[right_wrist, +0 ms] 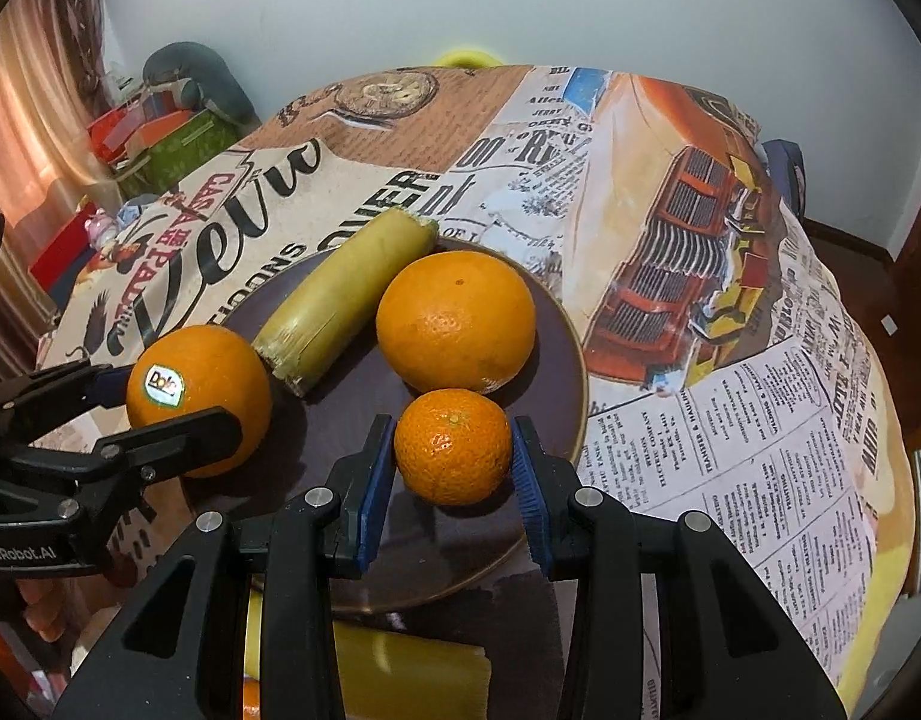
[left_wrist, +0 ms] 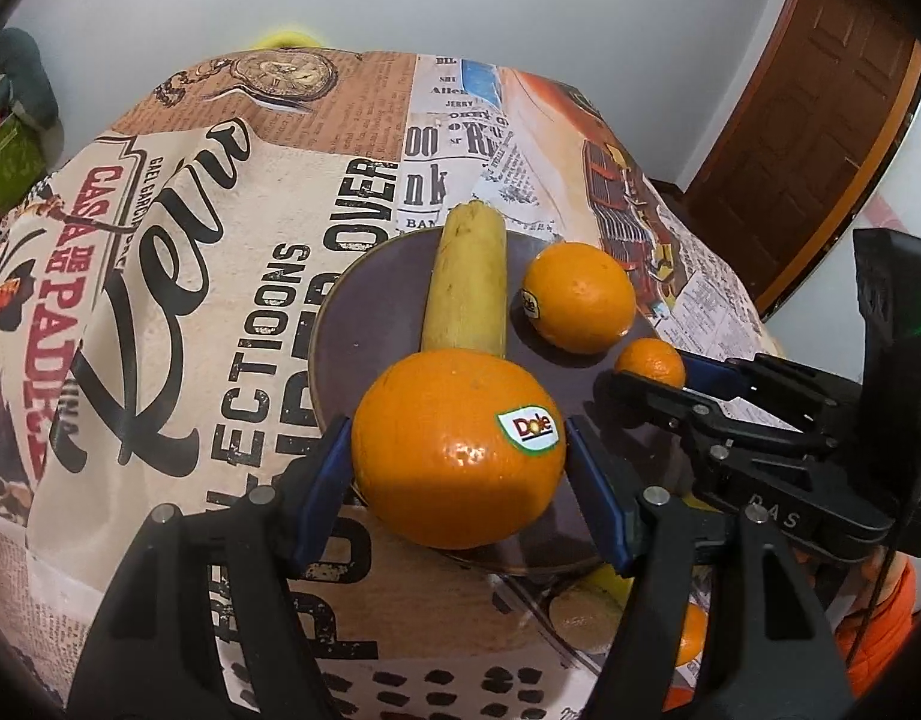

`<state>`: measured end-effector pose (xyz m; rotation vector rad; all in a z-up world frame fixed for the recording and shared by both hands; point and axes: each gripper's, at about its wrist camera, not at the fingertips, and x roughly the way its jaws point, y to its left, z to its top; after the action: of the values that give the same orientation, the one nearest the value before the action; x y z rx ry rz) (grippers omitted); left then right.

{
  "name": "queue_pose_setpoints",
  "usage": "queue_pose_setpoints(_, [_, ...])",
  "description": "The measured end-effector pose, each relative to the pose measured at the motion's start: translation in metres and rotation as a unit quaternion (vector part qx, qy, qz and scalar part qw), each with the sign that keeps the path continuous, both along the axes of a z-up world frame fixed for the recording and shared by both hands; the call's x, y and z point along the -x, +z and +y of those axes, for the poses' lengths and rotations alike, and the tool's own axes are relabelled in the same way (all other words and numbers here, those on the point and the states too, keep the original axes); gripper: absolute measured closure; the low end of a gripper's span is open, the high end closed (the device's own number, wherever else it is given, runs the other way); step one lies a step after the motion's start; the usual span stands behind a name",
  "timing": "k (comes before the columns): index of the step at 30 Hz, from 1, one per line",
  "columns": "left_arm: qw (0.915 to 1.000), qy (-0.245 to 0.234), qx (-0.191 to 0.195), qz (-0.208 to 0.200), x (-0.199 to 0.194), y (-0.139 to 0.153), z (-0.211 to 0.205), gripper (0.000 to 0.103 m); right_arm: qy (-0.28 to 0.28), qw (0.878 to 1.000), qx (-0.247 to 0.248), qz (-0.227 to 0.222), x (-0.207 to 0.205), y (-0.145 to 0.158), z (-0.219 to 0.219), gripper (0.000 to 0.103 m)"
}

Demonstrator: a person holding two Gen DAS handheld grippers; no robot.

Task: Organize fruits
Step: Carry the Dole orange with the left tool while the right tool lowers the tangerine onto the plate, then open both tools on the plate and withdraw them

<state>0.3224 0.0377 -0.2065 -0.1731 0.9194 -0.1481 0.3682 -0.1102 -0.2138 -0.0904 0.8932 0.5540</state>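
Note:
A dark round plate (left_wrist: 364, 324) (right_wrist: 556, 336) sits on the printed tablecloth. On it lie a yellow-green cane piece (left_wrist: 469, 282) (right_wrist: 346, 294) and a large orange (left_wrist: 580, 297) (right_wrist: 457, 321). My left gripper (left_wrist: 457, 450) (right_wrist: 178, 402) is shut on a large Dole orange (left_wrist: 454, 444) (right_wrist: 199, 390) at the plate's near edge. My right gripper (right_wrist: 454, 450) (left_wrist: 652, 375) has its blue pads against both sides of a small mandarin (right_wrist: 454, 447) (left_wrist: 651, 361) over the plate.
Another yellow cane piece (right_wrist: 400, 672) and an orange (left_wrist: 691, 636) lie at the table's near side below the plate. Boxes and a cushion (right_wrist: 184, 114) stand beyond the table on the left. A wooden door (left_wrist: 820, 120) is at the right.

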Motion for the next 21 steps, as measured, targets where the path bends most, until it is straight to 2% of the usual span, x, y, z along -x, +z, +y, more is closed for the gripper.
queue_pose_setpoints(2, [1.0,-0.003,-0.009,0.0,0.001,0.0,-0.003,0.034,0.002,1.0,0.008,0.003,0.0,0.0,0.002,0.065])
queue_pose_setpoints(4, [0.9998,-0.006,-0.017,-0.001,0.002,0.002,-0.005,0.034,0.0,1.0,0.01,-0.005,0.002,0.002,0.002,0.051])
queue_pose_setpoints(6, [0.9998,-0.011,-0.011,-0.009,0.006,0.008,-0.005,0.034,-0.002,1.0,0.008,-0.02,0.007,0.009,0.0,0.046])
queue_pose_setpoints(13, [0.999,-0.005,-0.019,-0.04,0.023,0.039,-0.003,0.034,-0.006,0.999,0.002,-0.034,0.019,0.027,-0.008,0.046])
queue_pose_setpoints(21, [0.9975,0.012,-0.033,-0.061,0.055,0.063,0.006,0.033,0.003,0.999,0.008,-0.053,0.052,0.045,-0.009,0.046])
